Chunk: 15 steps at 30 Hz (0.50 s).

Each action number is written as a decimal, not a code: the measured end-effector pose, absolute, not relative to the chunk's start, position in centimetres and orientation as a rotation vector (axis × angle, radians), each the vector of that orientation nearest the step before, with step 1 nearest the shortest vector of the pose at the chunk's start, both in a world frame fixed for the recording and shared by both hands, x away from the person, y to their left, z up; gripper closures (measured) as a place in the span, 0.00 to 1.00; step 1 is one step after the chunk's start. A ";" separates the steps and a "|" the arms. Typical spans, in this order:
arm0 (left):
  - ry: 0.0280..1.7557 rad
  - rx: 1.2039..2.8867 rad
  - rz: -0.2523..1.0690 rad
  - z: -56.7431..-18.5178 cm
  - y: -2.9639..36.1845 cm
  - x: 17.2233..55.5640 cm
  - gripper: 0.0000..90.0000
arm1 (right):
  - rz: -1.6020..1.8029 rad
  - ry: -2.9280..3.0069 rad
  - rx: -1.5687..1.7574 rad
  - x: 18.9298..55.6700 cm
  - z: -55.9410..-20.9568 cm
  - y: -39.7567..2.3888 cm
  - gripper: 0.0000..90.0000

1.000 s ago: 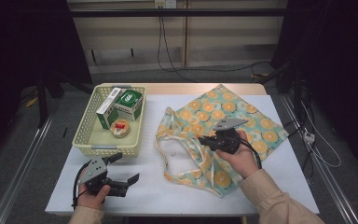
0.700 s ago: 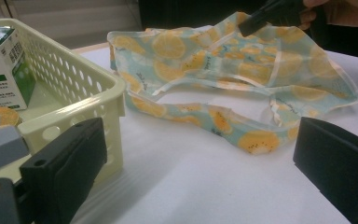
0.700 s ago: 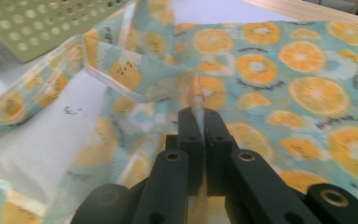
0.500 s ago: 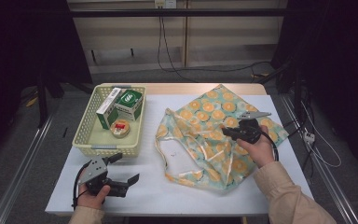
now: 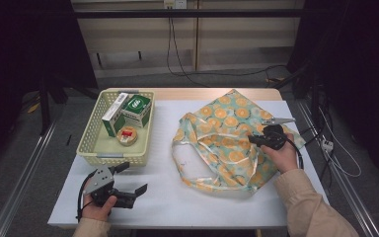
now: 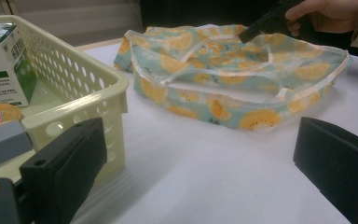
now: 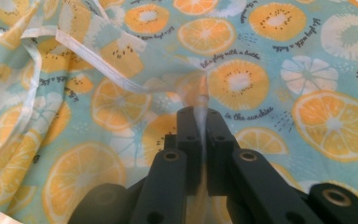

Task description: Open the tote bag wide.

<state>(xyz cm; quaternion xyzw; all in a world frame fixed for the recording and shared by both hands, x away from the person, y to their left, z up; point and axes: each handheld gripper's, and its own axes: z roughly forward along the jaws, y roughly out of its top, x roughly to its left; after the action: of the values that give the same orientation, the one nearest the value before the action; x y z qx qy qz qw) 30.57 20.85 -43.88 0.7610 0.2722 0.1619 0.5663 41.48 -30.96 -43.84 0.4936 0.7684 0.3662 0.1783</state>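
While the right gripper (image 7: 198, 109) pinches a fold of the fruit-print bag (image 5: 227, 140) at the tabletop's right, its fingers are nearly closed. At near left, the left gripper (image 5: 128, 185) rests, fingers wide.

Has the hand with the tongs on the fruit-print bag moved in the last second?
Yes. The right tongs, shut on the fruit-print bag, have moved to the right in the high view, away from the yellow basket, toward the table's right edge.

Beige sleeves, black two-jaw tools

Our right gripper (image 5: 254, 140) pinches with fingers (image 7: 189, 135) closed; our left gripper (image 5: 128, 181), fingers apart, rests on the table (image 5: 187, 207).
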 end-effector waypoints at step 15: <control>0.640 1.789 0.384 -43.8 20.9 30.6 0.03 | 0.978 2.164 1.346 40.7 -43.0 -29.6 0.57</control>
<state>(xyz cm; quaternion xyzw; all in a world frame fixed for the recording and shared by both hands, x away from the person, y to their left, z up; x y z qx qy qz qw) 30.57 20.86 -43.84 0.7608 0.2721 0.1635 0.5661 40.66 -29.65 -43.02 0.4826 0.7761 0.3507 0.2044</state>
